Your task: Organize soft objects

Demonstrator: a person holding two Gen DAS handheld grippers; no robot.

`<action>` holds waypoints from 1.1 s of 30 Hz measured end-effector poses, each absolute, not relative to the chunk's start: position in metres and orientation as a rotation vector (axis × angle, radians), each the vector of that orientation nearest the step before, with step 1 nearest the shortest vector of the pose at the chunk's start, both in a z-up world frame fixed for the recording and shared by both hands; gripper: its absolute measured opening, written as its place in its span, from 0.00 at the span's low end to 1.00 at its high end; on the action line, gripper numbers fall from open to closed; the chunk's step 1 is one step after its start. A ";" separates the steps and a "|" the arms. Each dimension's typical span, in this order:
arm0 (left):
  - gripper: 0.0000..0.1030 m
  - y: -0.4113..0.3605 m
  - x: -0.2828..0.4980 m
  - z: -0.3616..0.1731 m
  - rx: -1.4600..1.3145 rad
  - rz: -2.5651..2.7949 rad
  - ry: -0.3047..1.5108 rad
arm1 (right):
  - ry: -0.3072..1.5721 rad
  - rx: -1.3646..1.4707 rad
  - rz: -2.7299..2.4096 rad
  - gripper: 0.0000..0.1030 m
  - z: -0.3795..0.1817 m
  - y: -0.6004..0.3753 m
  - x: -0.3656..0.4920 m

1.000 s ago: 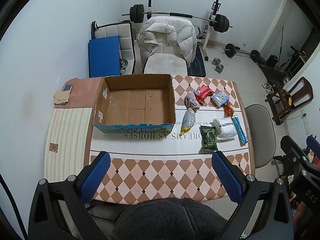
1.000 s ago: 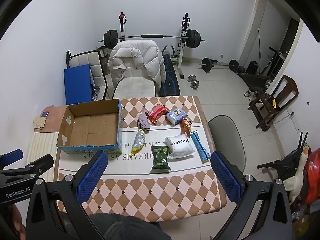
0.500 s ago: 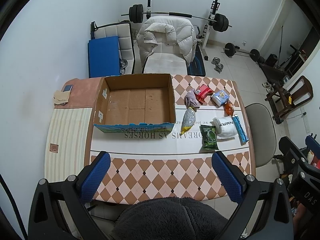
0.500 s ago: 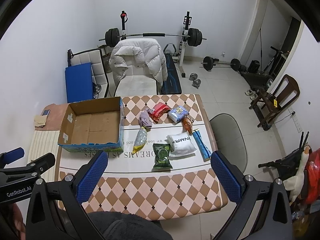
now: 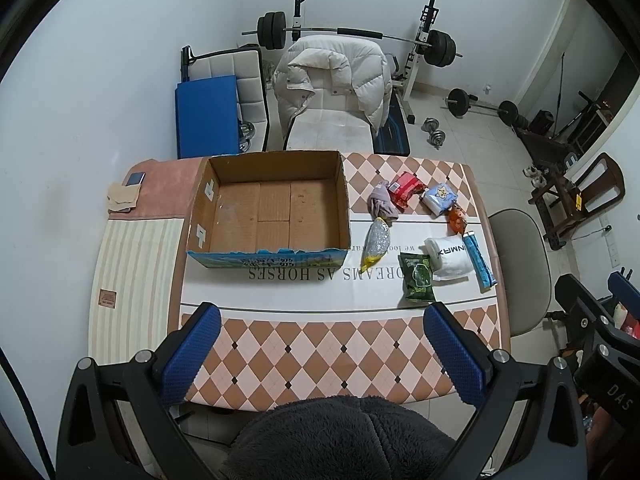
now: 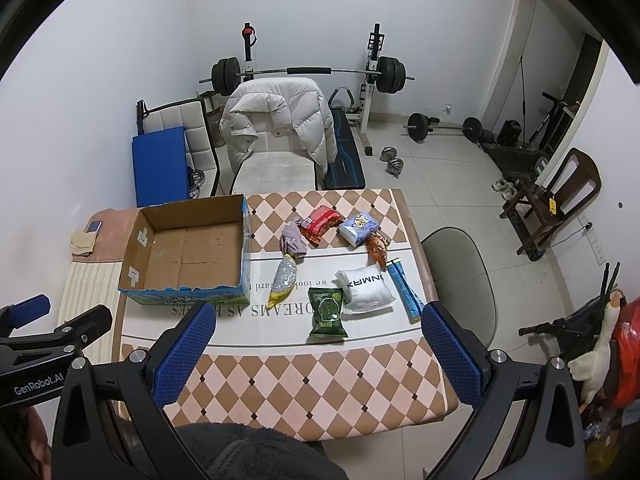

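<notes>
Nothing on the table moved; both grippers, left and right, hover wide apart, snacks waiting right of the empty box.

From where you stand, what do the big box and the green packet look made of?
The box looks like brown corrugated cardboard, matte, with a torn printed front edge. The green packet seems to be glossy plastic film, judging by its sheen and crimped ends.
</notes>
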State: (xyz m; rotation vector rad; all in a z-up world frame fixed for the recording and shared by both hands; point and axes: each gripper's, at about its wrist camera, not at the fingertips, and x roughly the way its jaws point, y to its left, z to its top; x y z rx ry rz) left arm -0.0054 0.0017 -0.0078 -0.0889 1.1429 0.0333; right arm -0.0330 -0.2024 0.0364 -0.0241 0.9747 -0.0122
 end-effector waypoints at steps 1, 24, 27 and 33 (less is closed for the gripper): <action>1.00 0.002 -0.005 -0.008 -0.089 0.033 1.142 | 0.975 -0.022 -0.011 1.00 0.036 -0.202 -0.034; 1.00 0.001 -0.001 0.002 -0.085 0.037 1.130 | 0.974 -0.027 -0.006 1.00 0.043 -0.191 -0.029; 1.00 0.002 0.001 0.003 -0.086 0.037 1.127 | 0.972 -0.023 -0.006 1.00 0.043 -0.192 -0.029; 1.00 0.005 0.005 0.006 -0.086 0.033 1.125 | 0.973 -0.024 -0.006 1.00 0.043 -0.191 -0.029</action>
